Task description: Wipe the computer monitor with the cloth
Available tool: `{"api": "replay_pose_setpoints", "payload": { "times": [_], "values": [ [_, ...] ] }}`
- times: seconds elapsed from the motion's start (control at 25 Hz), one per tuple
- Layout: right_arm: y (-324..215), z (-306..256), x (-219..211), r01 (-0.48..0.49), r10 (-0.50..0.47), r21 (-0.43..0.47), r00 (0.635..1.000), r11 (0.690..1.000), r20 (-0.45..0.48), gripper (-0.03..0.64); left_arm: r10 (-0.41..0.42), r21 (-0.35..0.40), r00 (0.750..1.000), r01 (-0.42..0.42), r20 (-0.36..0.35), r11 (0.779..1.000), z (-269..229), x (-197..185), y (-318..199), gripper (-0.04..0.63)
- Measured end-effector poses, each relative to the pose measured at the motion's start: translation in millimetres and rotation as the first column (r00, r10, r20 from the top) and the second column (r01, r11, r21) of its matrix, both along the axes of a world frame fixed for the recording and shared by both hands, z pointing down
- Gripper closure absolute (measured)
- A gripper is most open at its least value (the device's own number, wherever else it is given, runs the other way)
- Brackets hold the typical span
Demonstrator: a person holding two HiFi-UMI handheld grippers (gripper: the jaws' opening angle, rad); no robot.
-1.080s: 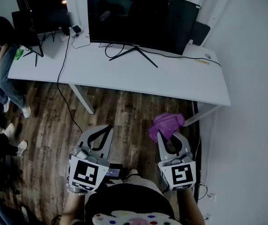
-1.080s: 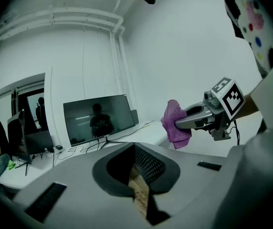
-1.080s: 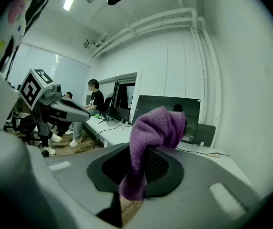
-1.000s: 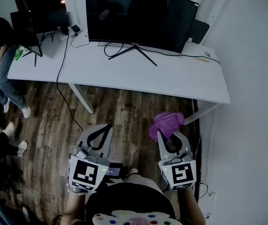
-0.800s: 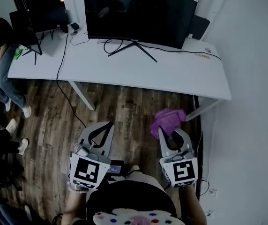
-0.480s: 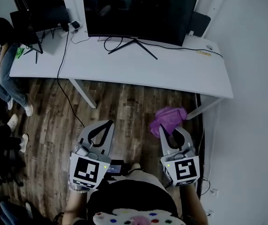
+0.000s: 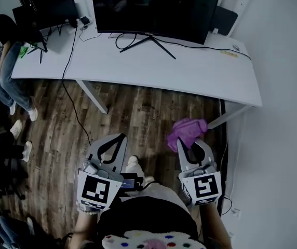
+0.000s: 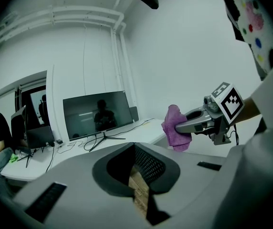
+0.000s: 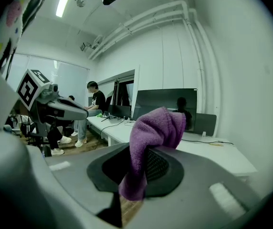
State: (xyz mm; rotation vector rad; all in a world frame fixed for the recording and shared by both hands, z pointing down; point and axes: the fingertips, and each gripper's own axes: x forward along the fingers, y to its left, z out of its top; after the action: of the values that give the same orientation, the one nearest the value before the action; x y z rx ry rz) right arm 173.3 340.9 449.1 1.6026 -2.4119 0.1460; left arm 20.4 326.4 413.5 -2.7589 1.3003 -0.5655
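The dark computer monitor (image 7: 153, 9) stands on its V-foot at the back of a white desk (image 7: 190, 79), well ahead of both grippers. It also shows in the left gripper view as the monitor (image 8: 97, 114) and in the right gripper view as the monitor (image 9: 165, 101). My right gripper (image 7: 190, 142) is shut on a crumpled purple cloth (image 7: 188, 130), held over the wooden floor short of the desk. The cloth (image 9: 152, 130) bulges above the jaws and hangs below them. My left gripper (image 7: 118, 138) is shut with nothing in it, level with the right one.
A person (image 7: 3, 61) sits at the desk's left end, beside a second dark screen (image 7: 39, 4). Cables (image 7: 73, 51) run over the desk and down to the floor. A white wall (image 7: 283, 139) closes the right side. A desk leg (image 7: 91, 96) slants down.
The desk and monitor have slid up and nearer in the head view, and a shoe has come into sight between the grippers. Both grippers stay shut, and the cloth is still held.
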Motion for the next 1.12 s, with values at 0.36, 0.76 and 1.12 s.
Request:
{"api": "replay_pose_setpoints", "payload": {
  "times": [0.36,0.76,1.12],
  "values": [
    [-53.6,-3.8,-6.2,-0.034,0.034,0.017,0.999,0.999,-0.015,0.548,0.014,-0.015,1.000,-0.014,-0.025,1.000,9.9,-10.9,-62.9,0.589],
    [-198.9,-12.7,-26.2,-0.071,0.072,0.022,0.996,0.997,-0.058,0.548,0.056,0.005,0.998,-0.056,-0.031,0.998,8.1,-31.7,-211.8,0.589],
    [-321.8,-42.1,-67.2,-0.090,0.096,0.071,0.993,0.993,-0.072,0.548,0.079,0.035,0.996,-0.078,-0.049,0.996,-13.3,-69.4,-337.5,0.589]
  ]
}}
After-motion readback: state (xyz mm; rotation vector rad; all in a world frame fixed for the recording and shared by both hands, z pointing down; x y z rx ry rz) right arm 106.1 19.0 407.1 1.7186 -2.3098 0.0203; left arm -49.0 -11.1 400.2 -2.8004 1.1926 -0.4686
